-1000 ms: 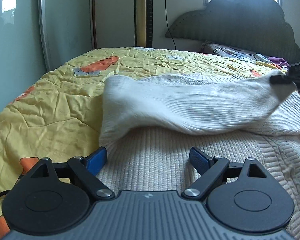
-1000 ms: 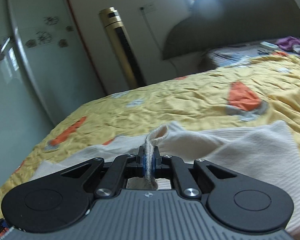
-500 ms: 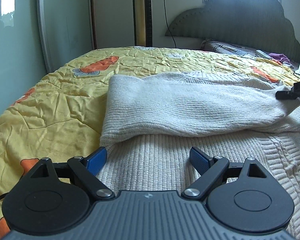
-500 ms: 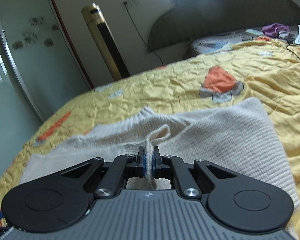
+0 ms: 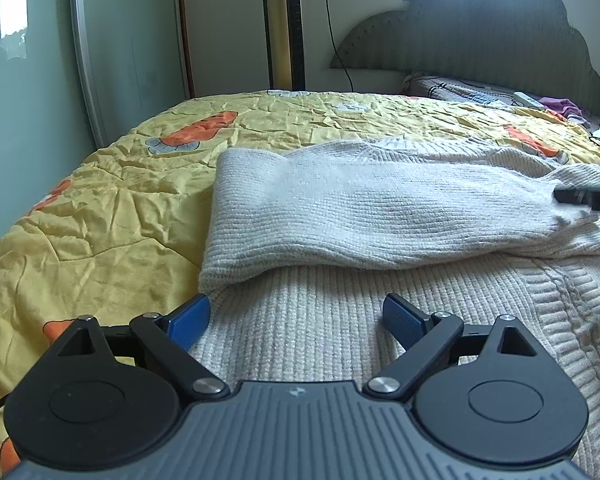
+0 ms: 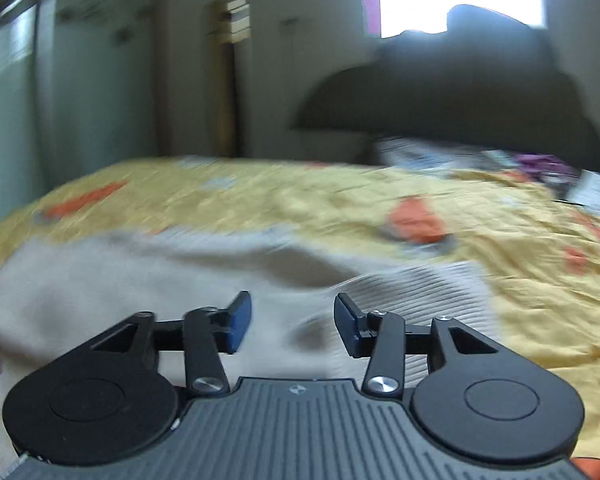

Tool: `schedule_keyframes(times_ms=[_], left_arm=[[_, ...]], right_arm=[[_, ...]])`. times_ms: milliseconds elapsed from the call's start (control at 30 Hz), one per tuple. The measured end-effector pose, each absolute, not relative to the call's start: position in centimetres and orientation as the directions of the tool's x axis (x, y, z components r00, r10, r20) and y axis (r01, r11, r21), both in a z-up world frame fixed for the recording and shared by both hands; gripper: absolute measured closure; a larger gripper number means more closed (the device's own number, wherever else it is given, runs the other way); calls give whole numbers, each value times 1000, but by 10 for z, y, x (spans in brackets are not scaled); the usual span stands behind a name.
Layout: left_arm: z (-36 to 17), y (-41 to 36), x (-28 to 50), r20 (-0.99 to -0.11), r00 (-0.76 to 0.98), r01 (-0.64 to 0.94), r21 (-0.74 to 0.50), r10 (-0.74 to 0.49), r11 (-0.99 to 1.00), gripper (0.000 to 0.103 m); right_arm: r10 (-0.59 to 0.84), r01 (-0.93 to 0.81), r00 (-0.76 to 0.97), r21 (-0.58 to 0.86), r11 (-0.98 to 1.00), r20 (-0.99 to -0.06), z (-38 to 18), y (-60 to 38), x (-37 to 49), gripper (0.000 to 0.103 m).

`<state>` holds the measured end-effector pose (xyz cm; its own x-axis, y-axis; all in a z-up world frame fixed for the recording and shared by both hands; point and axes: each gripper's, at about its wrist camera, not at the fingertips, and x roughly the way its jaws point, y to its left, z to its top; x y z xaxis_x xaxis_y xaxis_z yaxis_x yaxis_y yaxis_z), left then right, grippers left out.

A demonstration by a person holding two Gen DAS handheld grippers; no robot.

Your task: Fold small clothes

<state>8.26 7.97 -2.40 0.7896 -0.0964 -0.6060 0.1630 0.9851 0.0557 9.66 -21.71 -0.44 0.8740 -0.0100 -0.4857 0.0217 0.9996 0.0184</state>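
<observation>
Both our grippers, left point(image 5: 296, 318) and right point(image 6: 293, 322), spread empty over the cream sweater point(image 5: 340, 216), sleeve point(image 5: 380, 208) folded across it

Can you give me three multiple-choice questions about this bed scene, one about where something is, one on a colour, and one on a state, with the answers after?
1. Where does the folded sleeve lie?
A. across the sweater
B. on the pillow
C. on the floor

2. What colour is the bedspread?
A. blue
B. yellow with orange shapes
C. plain white

3. How is the right gripper?
A. shut on the sleeve
B. open, holding nothing
C. out of view

Answers: 1 A, the sleeve crosses the knit body; 2 B, both views show yellow cloth with orange patches; 3 B, its jaws stand apart with nothing between them.
</observation>
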Motion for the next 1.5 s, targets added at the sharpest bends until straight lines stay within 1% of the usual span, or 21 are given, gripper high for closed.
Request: schedule_keyframes(times_ms=[33,100,200,267,333,433,500,600,667,800,867,967,1033,1100,1167,1233,1367,1500], left_arm=[[-24,80,82,-607,789,162,57,-95,985,8],[-24,79,83,-609,788,160,59,-92,985,7],[-24,79,84,-612,786,159,65,-87,985,6],[-25,77,84,-613,786,159,74,-81,985,6],[-25,76,84,-615,785,158,82,-75,984,6],[-25,74,85,-621,781,154,96,-62,983,4],[-26,74,87,-627,777,151,103,-54,983,3],[-26,74,87,-631,774,148,103,-51,984,2],[-26,74,88,-633,772,146,99,-51,984,2],[-27,76,89,-638,769,141,92,-50,986,1],[-27,77,90,-640,767,140,85,-54,987,0],[-27,78,91,-645,762,135,76,-55,988,0],[-28,77,91,-649,759,123,80,-42,989,0],[-26,75,87,-664,748,82,87,-3,993,0],[-22,73,77,-674,739,42,61,10,997,0],[-23,69,64,-673,739,57,45,-12,997,0],[-26,57,42,-632,775,70,130,28,989,0],[-28,52,34,-610,791,60,160,51,985,0]], right_arm=[[15,-5,856,20,1000,-517,-8,-214,99,49],[13,-4,822,17,1000,-569,-16,-212,107,47],[0,42,827,62,997,-562,-11,-219,102,43],[14,40,832,85,996,-554,-6,-219,95,35],[38,23,821,99,995,-570,-5,-218,89,29],[84,0,788,136,991,-610,-8,-218,81,29],[112,-13,776,162,987,-621,-10,-218,73,28],[115,-31,773,144,989,-624,-9,-213,60,22],[127,-46,768,143,989,-627,-8,-209,51,15],[126,-53,755,132,990,-643,-16,-202,34,11],[122,-52,752,126,991,-647,-23,-198,25,5],[100,-60,765,84,995,-637,-27,-190,14,0],[79,-70,766,39,997,-638,-29,-183,12,0],[59,-77,764,1,997,-643,-30,-178,13,0],[60,-77,764,2,997,-642,-30,-178,14,0],[68,-76,764,15,997,-641,-30,-181,14,0],[65,-75,765,11,997,-640,-30,-180,13,0],[66,-75,766,14,997,-640,-30,-180,13,0]])
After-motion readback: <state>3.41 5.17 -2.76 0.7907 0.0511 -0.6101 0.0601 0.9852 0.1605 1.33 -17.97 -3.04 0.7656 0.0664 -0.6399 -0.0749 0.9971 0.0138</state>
